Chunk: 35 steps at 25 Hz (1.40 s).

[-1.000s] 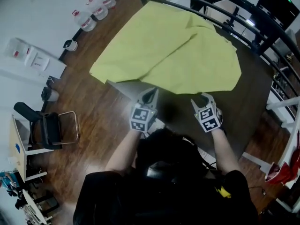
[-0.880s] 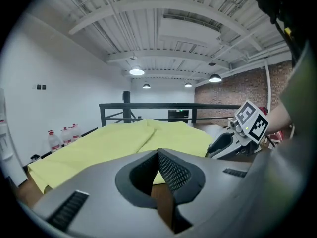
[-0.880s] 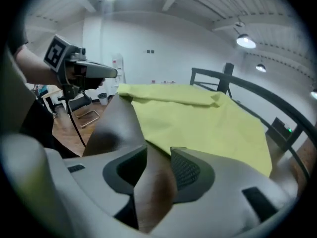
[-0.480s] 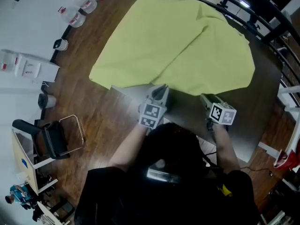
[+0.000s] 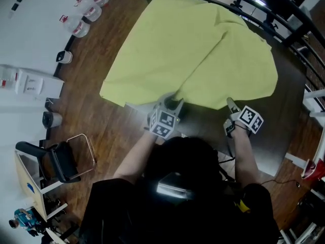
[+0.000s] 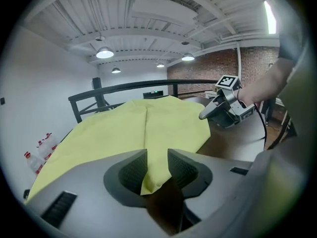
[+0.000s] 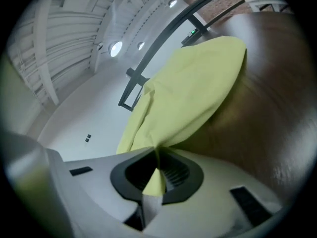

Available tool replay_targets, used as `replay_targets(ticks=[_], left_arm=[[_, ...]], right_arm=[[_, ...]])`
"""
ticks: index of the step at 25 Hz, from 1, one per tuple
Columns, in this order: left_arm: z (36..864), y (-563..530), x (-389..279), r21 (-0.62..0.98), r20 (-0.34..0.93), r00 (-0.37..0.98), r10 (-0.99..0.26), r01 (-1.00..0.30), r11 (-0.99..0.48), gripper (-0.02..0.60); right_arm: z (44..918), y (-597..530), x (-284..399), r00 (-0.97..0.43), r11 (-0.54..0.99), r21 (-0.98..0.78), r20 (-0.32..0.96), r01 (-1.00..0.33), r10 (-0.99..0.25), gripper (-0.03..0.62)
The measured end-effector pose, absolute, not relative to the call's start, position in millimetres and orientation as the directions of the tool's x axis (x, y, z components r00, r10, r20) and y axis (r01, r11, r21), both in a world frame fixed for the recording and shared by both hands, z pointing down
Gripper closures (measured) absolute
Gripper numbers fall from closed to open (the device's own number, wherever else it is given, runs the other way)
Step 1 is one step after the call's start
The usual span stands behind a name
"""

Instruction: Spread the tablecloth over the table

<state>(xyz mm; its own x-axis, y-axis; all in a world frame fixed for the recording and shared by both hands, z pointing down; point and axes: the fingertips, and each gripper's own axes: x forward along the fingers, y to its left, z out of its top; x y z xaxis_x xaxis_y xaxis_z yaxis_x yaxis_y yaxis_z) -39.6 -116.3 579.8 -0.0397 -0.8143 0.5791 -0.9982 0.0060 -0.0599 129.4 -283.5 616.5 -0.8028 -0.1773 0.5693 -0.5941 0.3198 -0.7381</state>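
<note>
Step in hand: taking hold of the near hem of the yellow tablecloth before pulling it out flat.

Left hand-held gripper: jaws spread and just been opening. A corner of the cloth lies in the gap between the pads, but they are not pressing on it. No grip on this side yet.

Right hand-held gripper: jaws just been closing, and they now pinch a thin fold of the hem. The cloth runs straight ahead from this pinch.

Cloth position: bunched ahead of both grippers, with a long crease running away from the left one. It covers the far part of the tabletop and overhangs the edge on the left gripper's outer side. Bare tabletop shows under both grippers and out beyond the right one.

Against a second ago: both of your grippers stood short of the hem over bare tabletop with nothing between the jaws. They have since gone forward and down to the hem. Your right wrist has rolled, so its marker cube faces another way. The cloth itself lies much as it did.

Next move, as judged: close the left jaws on that corner. Then draw both grippers back toward you and apart, keeping them low so the crease opens. Risk: pulling with only the right grip would skew the cloth.
</note>
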Motion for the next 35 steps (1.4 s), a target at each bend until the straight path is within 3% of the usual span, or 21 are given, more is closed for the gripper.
replay_targets(ticks=[1,5,10,18,27,35], left_arm=[[582,-119,-40,-0.061,0.581,-0.035,-0.813,-0.998,-0.001,0.449],[589,-117,-69,-0.043,0.585,-0.1,-0.805,-0.995,0.092,0.449],[592,-107,-100,-0.036,0.615,-0.159,-0.772,-0.984,0.174,0.449],[609,-100,-83,-0.068,0.674,-0.18,-0.716,-0.981,0.183,0.449],[642,-79,-87,-0.052,0.763,-0.215,-0.61,-0.96,0.275,0.462],[650,-69,-74,-0.048,0.783,-0.165,-0.6,-0.977,0.206,0.462]], right_arm=[[613,-285,128,-0.813,0.314,-0.751,0.553,-0.58,-0.181,0.585],[595,-291,141,-0.822,0.387,-0.731,0.544,-0.562,-0.167,0.586],[582,-314,209,-0.78,0.422,-0.664,0.584,-0.618,-0.224,0.586],[583,-316,285,-0.725,0.428,-0.601,0.648,-0.675,-0.235,0.586],[564,-304,285,-0.717,0.577,-0.515,0.672,-0.634,-0.188,0.585],[520,-327,226,-0.742,0.681,-0.412,0.602,-0.606,-0.296,0.585]])
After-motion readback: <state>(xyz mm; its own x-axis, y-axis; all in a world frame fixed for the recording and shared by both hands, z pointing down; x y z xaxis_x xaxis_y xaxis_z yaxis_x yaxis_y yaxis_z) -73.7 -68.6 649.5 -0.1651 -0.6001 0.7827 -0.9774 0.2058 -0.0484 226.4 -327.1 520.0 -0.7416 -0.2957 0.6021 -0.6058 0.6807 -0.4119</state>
